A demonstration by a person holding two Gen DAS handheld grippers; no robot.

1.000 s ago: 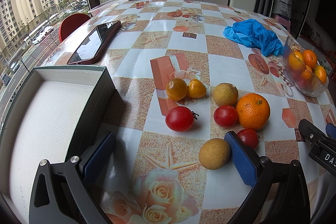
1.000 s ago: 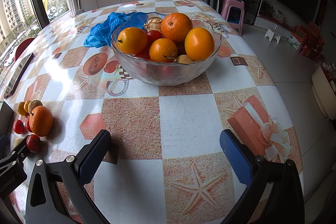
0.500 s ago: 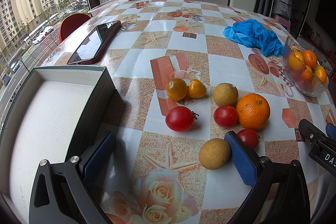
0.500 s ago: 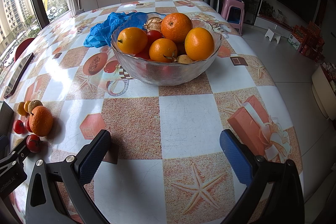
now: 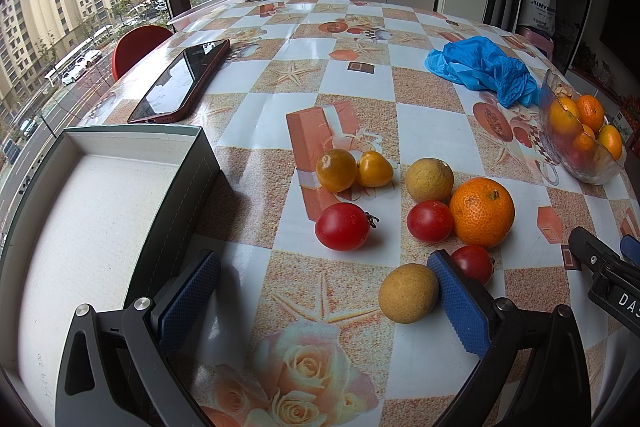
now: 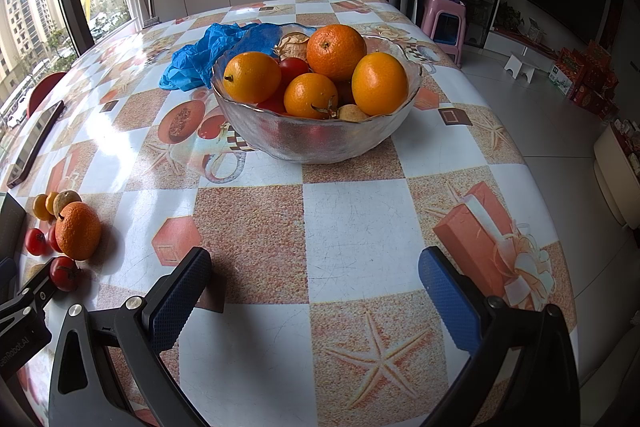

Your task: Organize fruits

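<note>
Loose fruit lies on the table in the left wrist view: an orange (image 5: pixel 481 211), three red tomatoes (image 5: pixel 342 226), two yellow tomatoes (image 5: pixel 336 169) and two tan round fruits (image 5: pixel 408 293). My left gripper (image 5: pixel 320 287) is open just short of them, its right pad beside the near tan fruit. An open box (image 5: pixel 100 211) sits at its left. In the right wrist view a glass bowl (image 6: pixel 316 135) holds oranges (image 6: pixel 336 47) and tomatoes. My right gripper (image 6: pixel 316 291) stands open and empty in front of the bowl.
A phone (image 5: pixel 182 81) lies behind the box near the table's left edge. A crumpled blue bag (image 5: pixel 484 69) rests behind the bowl (image 5: pixel 576 143). The table's right edge (image 6: pixel 532 163) drops to the floor, where a pink stool (image 6: pixel 444 21) stands.
</note>
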